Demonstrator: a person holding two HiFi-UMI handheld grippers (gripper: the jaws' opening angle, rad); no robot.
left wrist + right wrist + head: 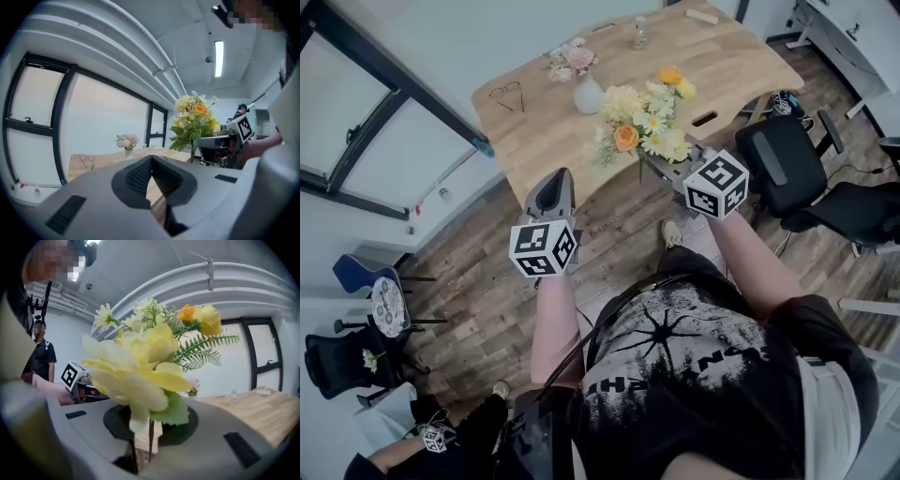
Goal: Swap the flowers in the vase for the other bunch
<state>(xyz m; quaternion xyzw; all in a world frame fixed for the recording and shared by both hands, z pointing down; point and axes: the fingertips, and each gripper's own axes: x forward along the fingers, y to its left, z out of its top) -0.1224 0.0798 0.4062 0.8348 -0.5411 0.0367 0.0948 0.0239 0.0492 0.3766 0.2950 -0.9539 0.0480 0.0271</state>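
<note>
Head view shows us at the near edge of the wooden table (546, 141), with a pair of tongs in each hand. Our right tongs (664, 169) are clenched on the stems of the yellow bunch (647, 122) and hold it upright over the table's near edge. In the right gripper view, the thin stems run down between the jaws, and the pale yellow blooms (140, 366) fill the middle.

Our left tongs (553, 192) are clenched on nothing. In the left gripper view their ribbed pads (140, 176) meet at the tip. They sit off the table's edge, left of the bunch.

Farther back on the table stands the white vase (587, 96) with the pink flowers (572, 58) in it, well apart from both tongs. A pair of glasses (508, 92) lies to the vase's left.
</note>
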